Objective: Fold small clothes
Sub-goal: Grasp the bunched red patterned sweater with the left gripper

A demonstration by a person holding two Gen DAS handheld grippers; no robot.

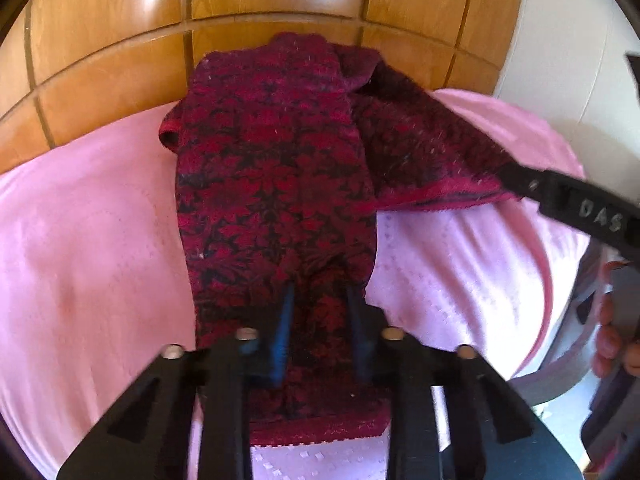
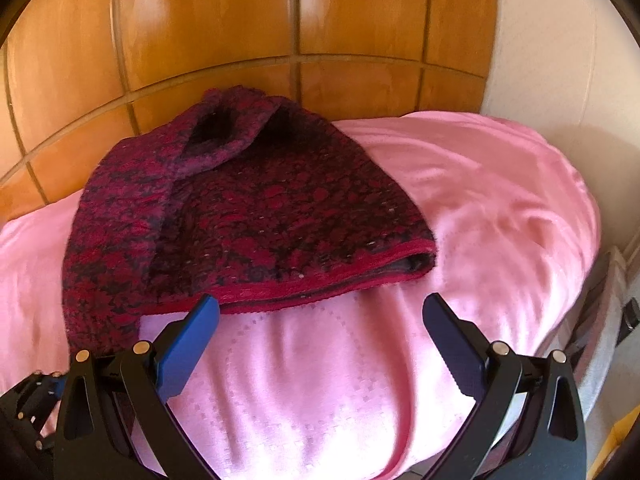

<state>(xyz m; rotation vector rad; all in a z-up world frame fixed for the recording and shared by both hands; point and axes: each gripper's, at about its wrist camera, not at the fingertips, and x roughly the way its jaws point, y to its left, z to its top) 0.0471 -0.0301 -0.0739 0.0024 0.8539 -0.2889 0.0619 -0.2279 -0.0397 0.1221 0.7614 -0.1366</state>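
So the red-and-black knit sweater (image 1: 276, 184) is lying on the pink bedspread (image 1: 88, 240), with its collar end up by the wooden headboard (image 1: 120, 68) and its hem toward the cameras. The sweater's right side is flipped partway over, showing the fuzzy inside and the red hem edge (image 2: 304, 284). The left tool (image 1: 320, 292) sits low over the sweater's hem end, fingers only a narrow gap apart with fabric bunched between them, though I honestly can't tell if it's actually pinching the knit. The right tool (image 2: 320, 304) is wide open, holding nothing, hovering over the bedspread just in front of the sweater's folded hem, its left blue pad (image 2: 192, 340) right beside the edge.
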